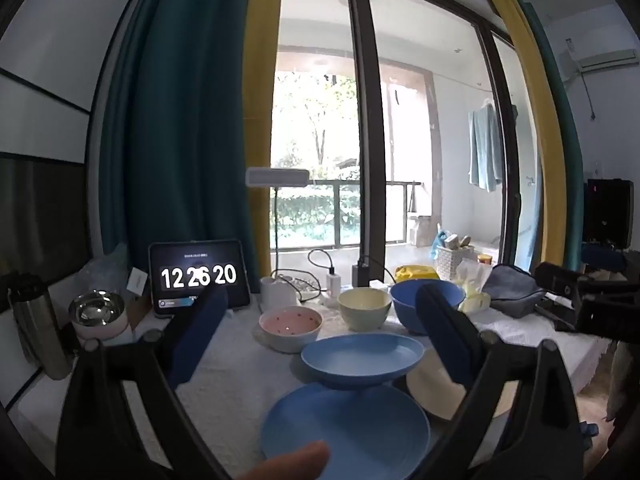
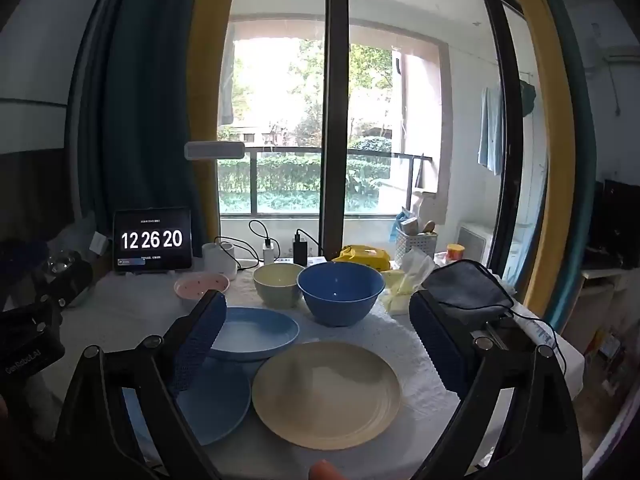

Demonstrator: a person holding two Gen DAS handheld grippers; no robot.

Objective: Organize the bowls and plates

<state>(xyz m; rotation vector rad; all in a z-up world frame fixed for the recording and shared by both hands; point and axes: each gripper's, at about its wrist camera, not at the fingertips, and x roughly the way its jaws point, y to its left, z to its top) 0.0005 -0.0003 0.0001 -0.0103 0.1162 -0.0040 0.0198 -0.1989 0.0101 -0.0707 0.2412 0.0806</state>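
On the white cloth stand a pink dotted bowl [image 1: 290, 322] [image 2: 202, 284], a pale green bowl [image 1: 364, 306] [image 2: 278, 282] and a large blue bowl [image 1: 404, 300] [image 2: 340, 294] in a row at the back. Nearer lie a blue oval dish [image 1: 362, 358] [image 2: 256, 332], a flat blue plate [image 1: 344, 428] [image 2: 216, 404] and a cream plate [image 2: 326, 394], which a finger partly hides in the left wrist view. My left gripper [image 1: 320, 296] hovers open over the blue dishes. My right gripper [image 2: 316, 300] hovers open over the cream plate. Neither holds anything.
A tablet clock [image 1: 194, 276] [image 2: 152, 240] stands at the back left beside a steel cup [image 1: 96, 308] and a thermos [image 1: 36, 328]. A white mug [image 2: 218, 258], chargers with cables, a yellow pack [image 2: 364, 256], tissues and a grey pouch [image 2: 464, 288] crowd the back and right. A window lies behind.
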